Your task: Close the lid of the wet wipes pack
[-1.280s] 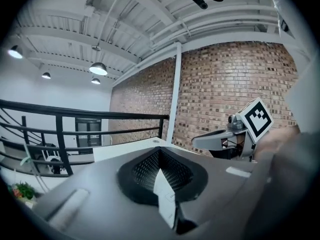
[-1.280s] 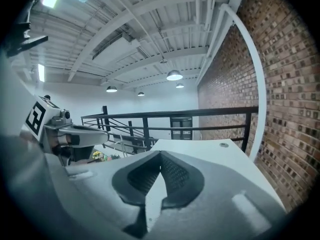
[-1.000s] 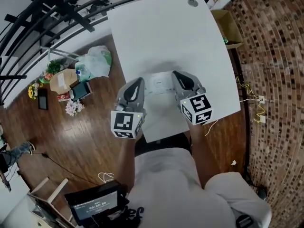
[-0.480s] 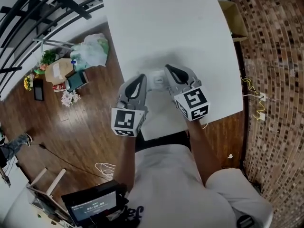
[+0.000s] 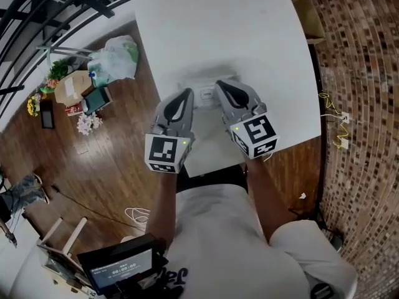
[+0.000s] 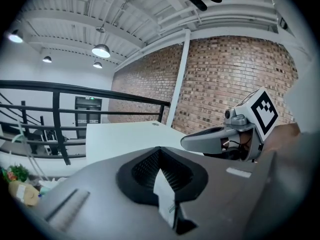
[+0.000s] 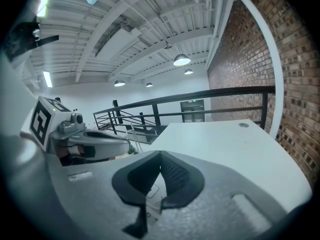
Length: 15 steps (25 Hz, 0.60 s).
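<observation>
I am drawing my left claw (image 5: 187, 94) and right claw (image 5: 221, 85) closer over the wet wipes pack (image 5: 204, 96) lying on the white counter (image 5: 249, 36). Both are pressed together and holding nothing, so pressing it shut looks imminent.

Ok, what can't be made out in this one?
Wipes pack: in the head view it is too small and flanked by the left gripper and right gripper; lid open or shut is unclear.
Pack in both gripper views: only a white sliver shows; each gripper's body hides the rest.
Whether the tips touch the pack: hidden likewise.
</observation>
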Motion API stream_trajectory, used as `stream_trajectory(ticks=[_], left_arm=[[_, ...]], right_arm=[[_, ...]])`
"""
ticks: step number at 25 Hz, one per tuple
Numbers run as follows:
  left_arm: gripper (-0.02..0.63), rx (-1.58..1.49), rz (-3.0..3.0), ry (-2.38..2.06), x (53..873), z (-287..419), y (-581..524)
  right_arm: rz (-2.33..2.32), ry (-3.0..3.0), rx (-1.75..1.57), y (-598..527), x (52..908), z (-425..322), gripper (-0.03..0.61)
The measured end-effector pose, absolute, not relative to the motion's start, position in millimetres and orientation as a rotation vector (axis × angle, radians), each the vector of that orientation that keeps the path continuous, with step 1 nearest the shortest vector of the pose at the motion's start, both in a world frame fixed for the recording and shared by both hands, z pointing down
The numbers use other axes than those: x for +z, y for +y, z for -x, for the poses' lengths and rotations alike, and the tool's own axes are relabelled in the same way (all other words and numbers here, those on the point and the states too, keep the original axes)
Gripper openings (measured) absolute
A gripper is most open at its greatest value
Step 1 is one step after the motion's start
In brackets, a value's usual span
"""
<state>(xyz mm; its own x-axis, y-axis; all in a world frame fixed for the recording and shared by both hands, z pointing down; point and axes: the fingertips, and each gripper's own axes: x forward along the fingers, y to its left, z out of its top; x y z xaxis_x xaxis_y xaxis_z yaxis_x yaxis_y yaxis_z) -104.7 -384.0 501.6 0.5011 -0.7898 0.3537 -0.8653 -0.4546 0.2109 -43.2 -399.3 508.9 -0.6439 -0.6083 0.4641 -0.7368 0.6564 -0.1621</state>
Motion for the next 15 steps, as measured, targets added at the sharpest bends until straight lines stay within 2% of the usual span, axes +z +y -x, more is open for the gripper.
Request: stream_trajectory(ticks=[15], left_arm=[[0.015,0.321,-2.377,-1.345,514,96,-364]], right_arm=[[-0.974,-2.406,0.497,-358,555,42,-0.009]])
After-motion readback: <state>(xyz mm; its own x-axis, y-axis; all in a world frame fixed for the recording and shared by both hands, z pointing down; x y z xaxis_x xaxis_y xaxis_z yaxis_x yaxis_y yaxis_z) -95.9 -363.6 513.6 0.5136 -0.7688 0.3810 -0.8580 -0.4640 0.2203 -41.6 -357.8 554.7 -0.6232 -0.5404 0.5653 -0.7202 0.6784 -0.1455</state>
